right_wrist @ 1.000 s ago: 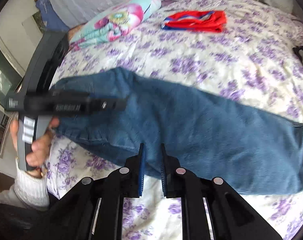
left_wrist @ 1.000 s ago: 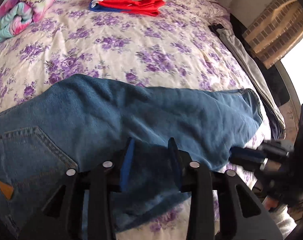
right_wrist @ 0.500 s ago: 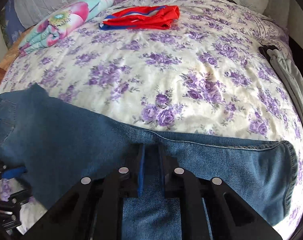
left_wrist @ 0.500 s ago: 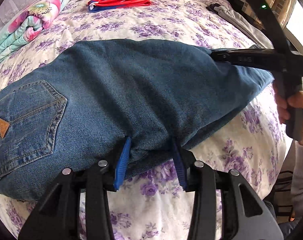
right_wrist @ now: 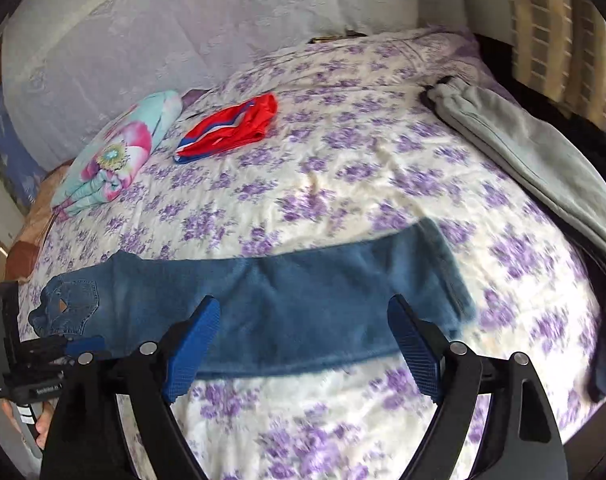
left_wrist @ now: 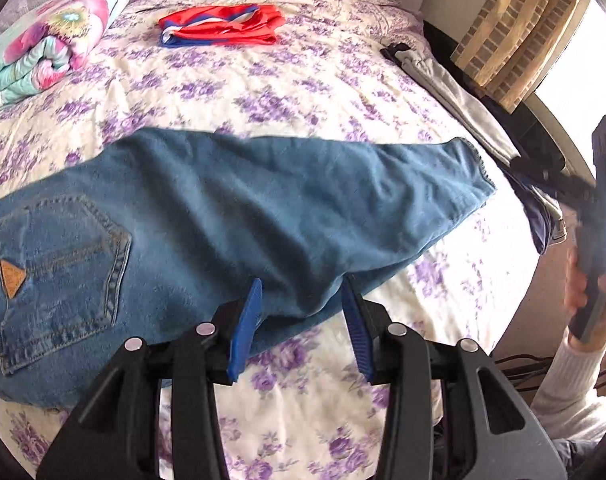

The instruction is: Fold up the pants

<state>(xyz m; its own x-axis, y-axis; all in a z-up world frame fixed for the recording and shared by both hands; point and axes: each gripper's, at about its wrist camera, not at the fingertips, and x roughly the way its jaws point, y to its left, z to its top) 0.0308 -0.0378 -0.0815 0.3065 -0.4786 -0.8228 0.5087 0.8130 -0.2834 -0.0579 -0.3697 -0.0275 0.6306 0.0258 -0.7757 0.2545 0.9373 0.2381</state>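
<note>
1. Purple-flowered bedspread (right_wrist: 343,184) covers the bed, with a rolled floral blanket (right_wrist: 115,156), red shorts (right_wrist: 231,126) and grey pants (right_wrist: 535,164) lying on it
2. Jeans (left_wrist: 263,208) lie folded lengthwise across the near side of the bed, back pocket toward the left
3. Left gripper (left_wrist: 301,320) points steeply down, its blue pads partly apart with a bunch of the jeans' near edge held between them
4. Right gripper (right_wrist: 303,344) tilts down over the jeans; its jaws have just been opening and stand wide, nothing between them
</note>
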